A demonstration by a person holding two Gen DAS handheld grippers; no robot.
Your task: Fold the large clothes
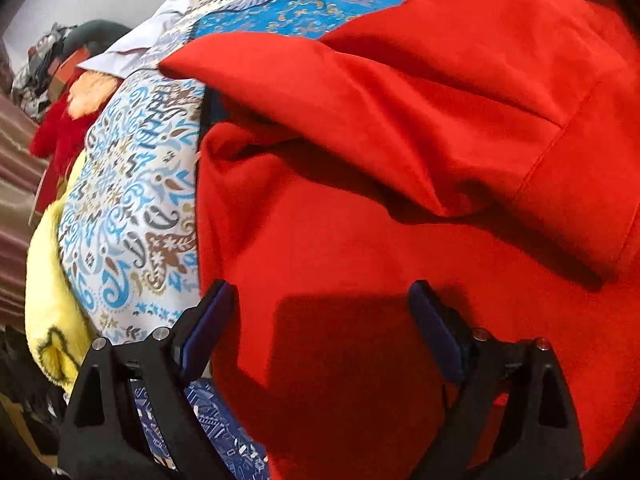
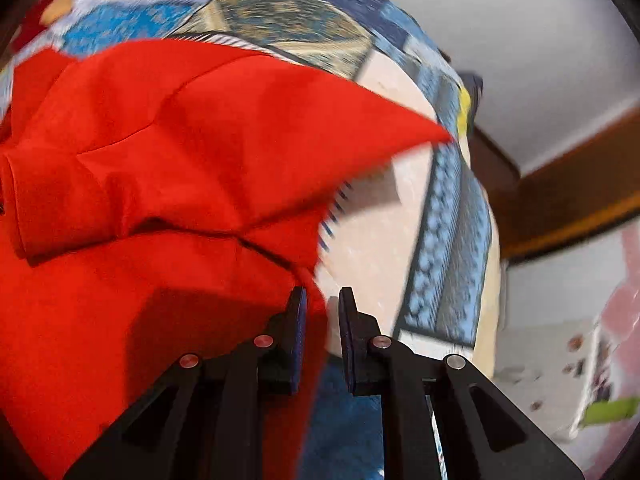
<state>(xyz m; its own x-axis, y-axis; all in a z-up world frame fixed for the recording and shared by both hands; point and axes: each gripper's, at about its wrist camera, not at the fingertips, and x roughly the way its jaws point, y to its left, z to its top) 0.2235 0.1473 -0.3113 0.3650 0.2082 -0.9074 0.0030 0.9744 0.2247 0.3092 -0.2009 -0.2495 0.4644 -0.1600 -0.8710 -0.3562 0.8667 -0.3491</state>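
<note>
Both tools sit at the red garment [image 1: 400, 200]; my left gripper [image 1: 320, 300] gapes over fleece. My right gripper [image 2: 322, 300] nips its edge [image 2: 318, 308] beside patterned bedspread [image 2: 440, 240].

Black plastic claw [image 1: 320, 300] arms, navy pads [image 1: 208, 328], silver screws [image 2: 383, 342]

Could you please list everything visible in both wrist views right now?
garment: one, red, spread over the bedspread, one part folded across its top.
bedspread: one, blue, white and brown pattern, under the garment.
plush item: one, yellow, at the bedspread's left edge.
clutter pile: one, mixed colours, far left.
wall: one, white, upper right.
left hand-held gripper: one, black, open over the garment.
right hand-held gripper: one, black, nearly closed around the garment's edge.
</note>
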